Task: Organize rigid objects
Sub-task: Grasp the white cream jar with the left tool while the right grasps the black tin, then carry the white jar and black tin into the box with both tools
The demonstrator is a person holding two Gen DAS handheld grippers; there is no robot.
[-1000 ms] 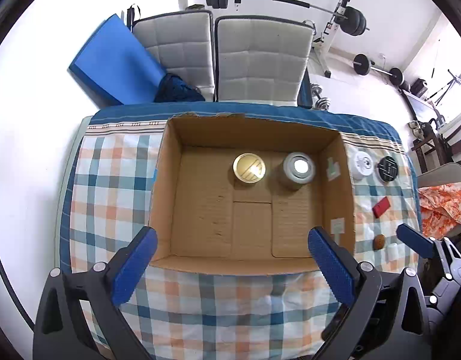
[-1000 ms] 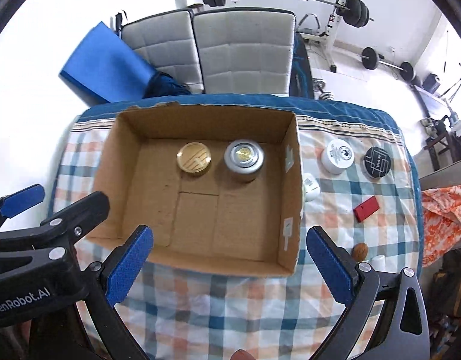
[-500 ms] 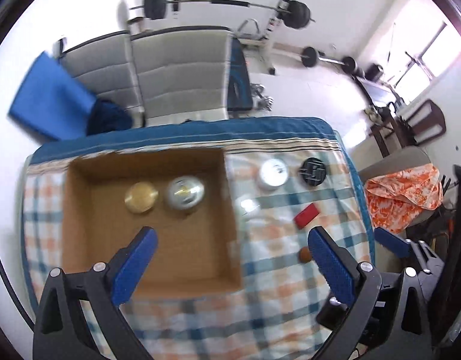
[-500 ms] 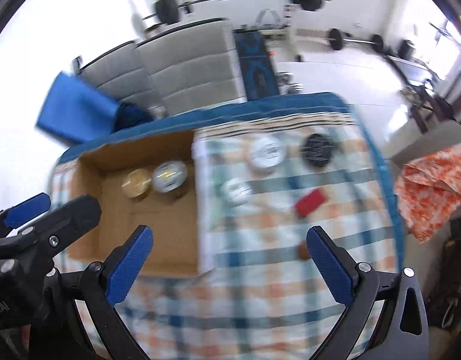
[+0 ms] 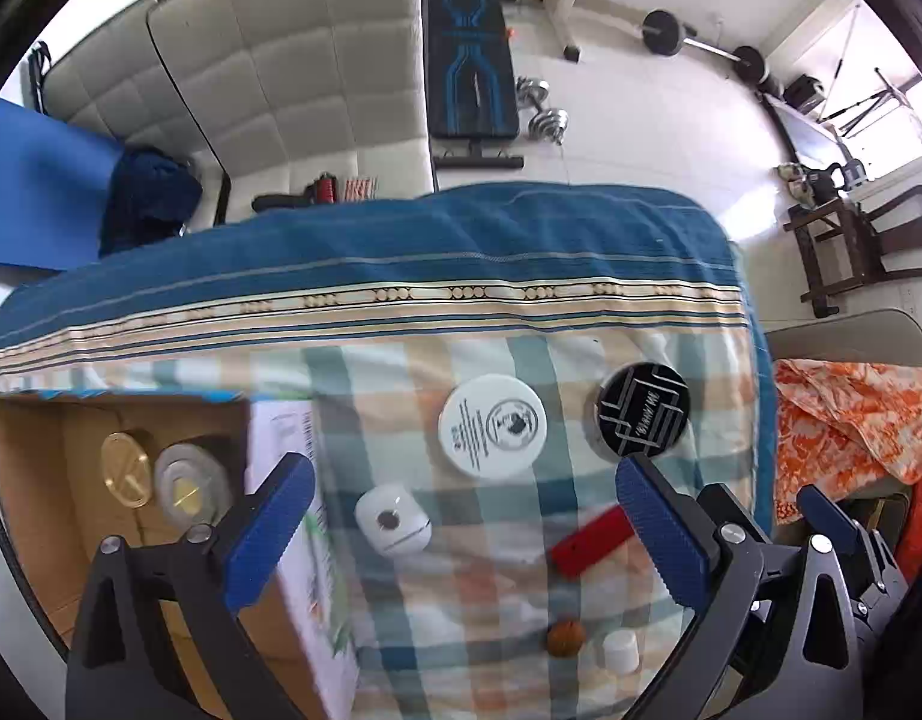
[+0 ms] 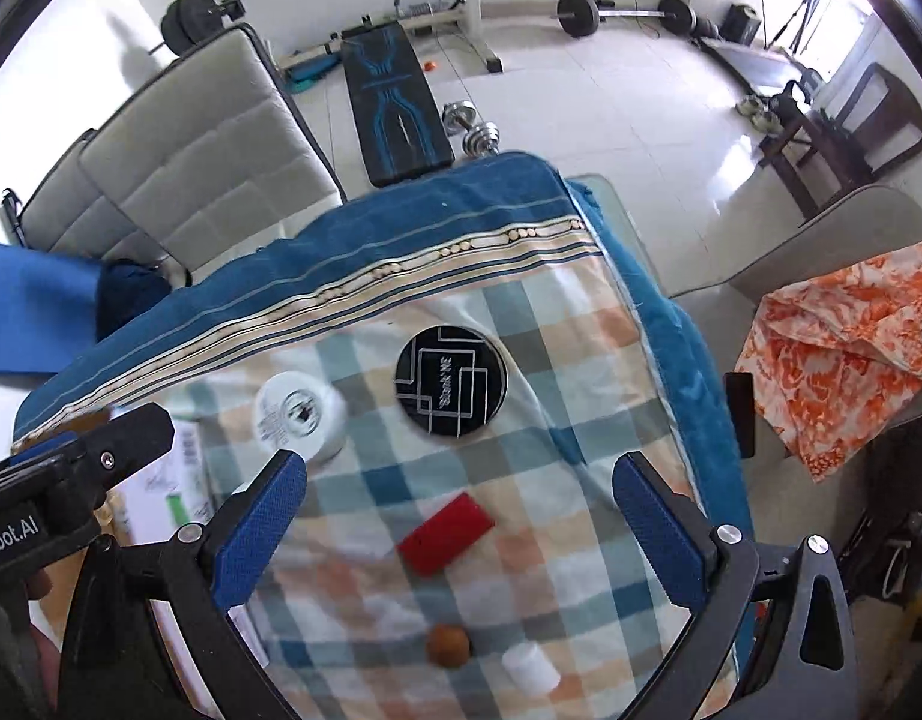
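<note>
Red block [image 6: 446, 534] lies on the checked cloth [image 6: 581, 360] betw. the wide-open right gripper [image 6: 458, 531] fingers — long axis diagonal, so a wrist turn looks needed — left gripper [image 5: 461, 531], also open, sits farther off.

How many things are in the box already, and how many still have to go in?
Two round tins, gold and silver, sit in the cardboard box. Both grippers, left and right, are open, holding nothing. Six wait on the checked cloth: white lid, black lid, white cube, red block, brown ball, white cap.
</note>
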